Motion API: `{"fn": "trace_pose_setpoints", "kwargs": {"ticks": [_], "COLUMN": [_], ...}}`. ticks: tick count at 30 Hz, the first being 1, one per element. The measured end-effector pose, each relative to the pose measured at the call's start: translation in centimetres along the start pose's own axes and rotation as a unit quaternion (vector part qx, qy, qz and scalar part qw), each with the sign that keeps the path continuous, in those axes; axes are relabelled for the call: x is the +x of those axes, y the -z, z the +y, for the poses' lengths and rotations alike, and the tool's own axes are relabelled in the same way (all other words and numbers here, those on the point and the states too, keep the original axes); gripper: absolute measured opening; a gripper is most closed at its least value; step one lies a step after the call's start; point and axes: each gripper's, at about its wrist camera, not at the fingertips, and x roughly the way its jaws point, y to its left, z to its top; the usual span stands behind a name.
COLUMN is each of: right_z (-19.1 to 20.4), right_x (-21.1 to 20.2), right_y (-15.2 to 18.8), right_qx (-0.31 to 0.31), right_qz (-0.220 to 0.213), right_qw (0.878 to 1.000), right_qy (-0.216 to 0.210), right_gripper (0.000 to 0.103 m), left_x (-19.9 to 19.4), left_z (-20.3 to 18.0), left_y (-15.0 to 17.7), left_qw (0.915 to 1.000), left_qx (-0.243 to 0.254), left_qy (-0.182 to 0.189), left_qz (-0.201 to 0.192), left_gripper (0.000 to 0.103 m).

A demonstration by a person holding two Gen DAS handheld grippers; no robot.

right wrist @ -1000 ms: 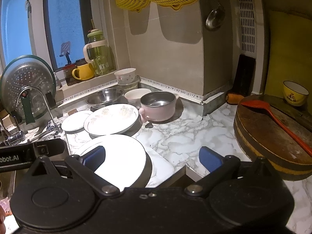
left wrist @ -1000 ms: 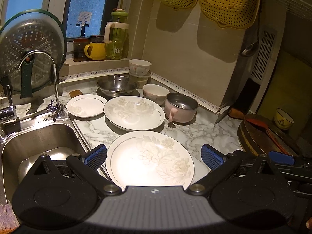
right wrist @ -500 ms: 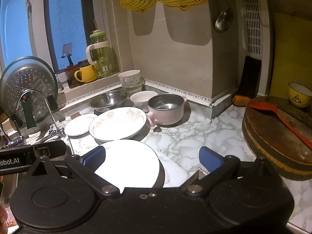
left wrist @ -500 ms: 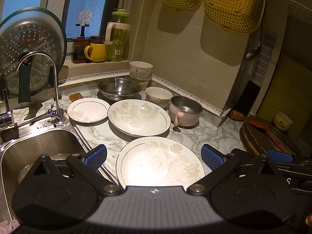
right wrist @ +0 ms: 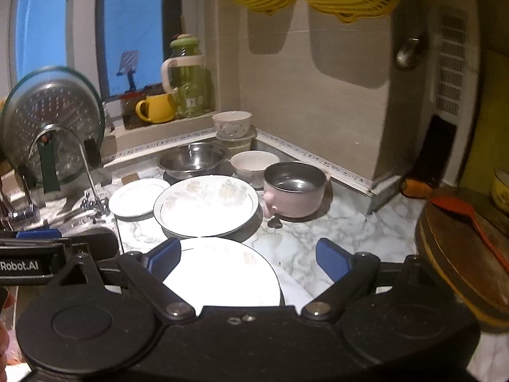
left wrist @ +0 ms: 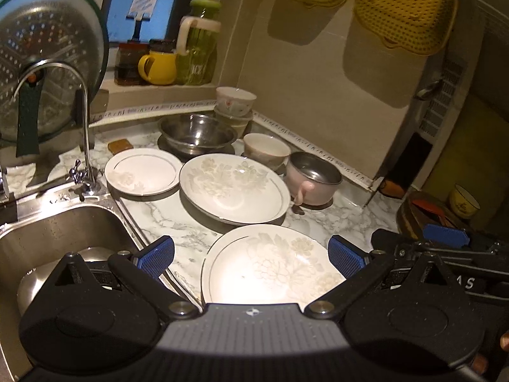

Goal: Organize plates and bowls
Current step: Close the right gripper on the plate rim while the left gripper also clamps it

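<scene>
- Left gripper (left wrist: pixel 251 256): lower centre of the left wrist view, blue pads spread wide. Nothing is gripped; the near floral plate (left wrist: pixel 273 267) lies on the counter below and between the pads, neither pad seen pressing on it.
- Right gripper (right wrist: pixel 248 259): lower centre of the right wrist view, jaws wide but closing. The same near plate (right wrist: pixel 222 273) sits under the left pad and the gap; no contact with the pads can be made out (glare washes out the plate's surface).
- Second floral plate (left wrist: pixel 235 187): centre of the left wrist frame, on the marble counter (left wrist: pixel 178 222), just behind the near plate; the two rims look close or overlapping, which one I cannot tell.
- Small white plate (left wrist: pixel 143 172): left of the second plate, near the tap (left wrist: pixel 84 146).
- Steel bowl (left wrist: pixel 197 133): behind the plates, centre of frame.
- White bowl (left wrist: pixel 267 151): right of the steel bowl, upright.
- Pink pot (left wrist: pixel 313 180) with steel lining: right of the second plate, handle toward the camera.
- Stacked bowls (left wrist: pixel 235 105): in the wall corner, upper centre.
- Sink (left wrist: pixel 57 232): lower left, a steel vessel lying in it.
- Yellow mug (left wrist: pixel 159 67) and green jug (left wrist: pixel 197 44): on the window sill, upper left.
- Yellow colanders (left wrist: pixel 404 9): hanging on the wall, upper right.
- Round wooden board (right wrist: pixel 461 254) with a red spatula (right wrist: pixel 467 222): right edge of the right wrist view.
</scene>
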Motion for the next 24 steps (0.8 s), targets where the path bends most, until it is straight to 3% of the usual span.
{"fn": "trace_pose_setpoints", "kwargs": {"ticks": [6,10,14,19,21,23,24], "right_z": [-1.3,-2.9,-3.9,-4.3,-4.5,-4.9,-5.0], "right_x": [4.1,7.6,10.7,12.7,13.2,13.4,13.6], "right_y": [-0.9,-0.5,0.6,1.9,2.1,2.3,2.2], "right_qx": [-0.020,-0.018,-0.012,-0.022,-0.022,-0.019,-0.017], "right_qz": [0.031,0.092,0.155,0.198,0.215,0.229,0.233], "right_qw": [0.998,0.992,0.983,0.974,0.970,0.966,0.964], "right_qy": [-0.044,-0.082,-0.095,-0.107,-0.114,-0.122,-0.123], "right_gripper": [0.090,0.080,0.070,0.061,0.054,0.053,0.053], "left_x": [2.5,4.5,6.9,8.6,9.0,9.3,9.4], "left_z": [1.0,1.6,2.4,3.1,3.2,3.4,3.4], "left_y": [-0.6,0.0,0.9,1.7,2.0,2.2,2.2], "left_qw": [0.9993,0.9975,0.9931,0.9878,0.9858,0.9834,0.9824], "left_qx": [-0.009,-0.020,-0.044,-0.067,-0.070,-0.080,-0.083], "left_qy": [-0.026,-0.026,-0.023,-0.025,-0.022,-0.021,-0.021], "left_qz": [0.024,0.063,0.106,0.138,0.151,0.162,0.166], "left_gripper": [0.103,0.103,0.103,0.102,0.091,0.077,0.075]}}
